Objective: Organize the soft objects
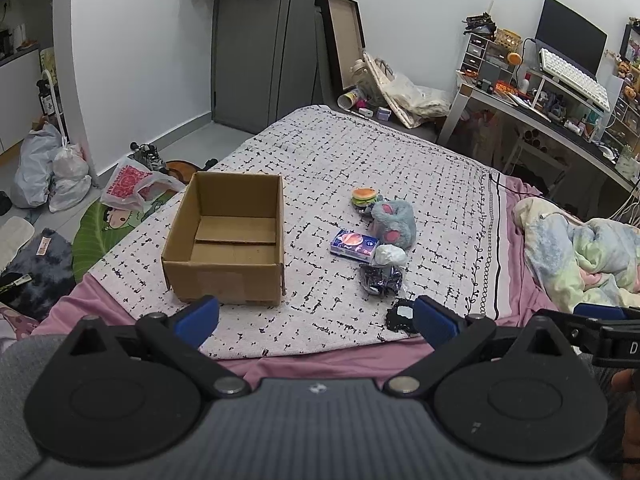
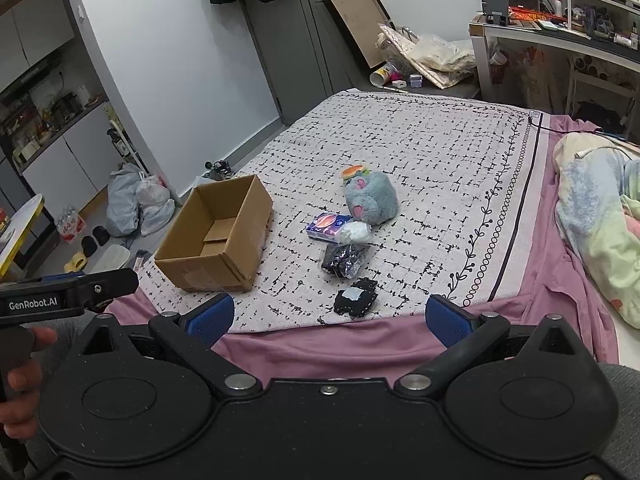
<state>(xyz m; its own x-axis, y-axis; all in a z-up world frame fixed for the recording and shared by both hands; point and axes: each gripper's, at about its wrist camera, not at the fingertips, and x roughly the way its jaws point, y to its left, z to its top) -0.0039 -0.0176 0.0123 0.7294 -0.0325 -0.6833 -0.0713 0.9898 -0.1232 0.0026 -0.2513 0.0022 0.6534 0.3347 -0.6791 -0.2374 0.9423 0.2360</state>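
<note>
An open, empty cardboard box (image 1: 228,240) (image 2: 218,236) stands on the patterned blanket (image 1: 360,152) on the bed. To its right lies a row of soft items: a burger toy (image 1: 363,197) (image 2: 353,171), a grey-blue plush (image 1: 394,222) (image 2: 372,198), a blue tissue pack (image 1: 354,244) (image 2: 325,226), a white bundle (image 1: 389,255) (image 2: 354,233), a dark shiny bag (image 1: 380,280) (image 2: 344,260) and a small black pouch (image 1: 401,315) (image 2: 356,302). My left gripper (image 1: 316,320) is open and empty at the bed's near edge. My right gripper (image 2: 330,320) is open and empty, just short of the black pouch.
A pastel quilt (image 1: 580,248) (image 2: 600,216) is heaped at the right of the bed. Bags (image 1: 52,168) and shoes lie on the floor to the left. A cluttered desk (image 1: 560,96) stands at the back right. A grey door (image 1: 256,48) is behind the bed.
</note>
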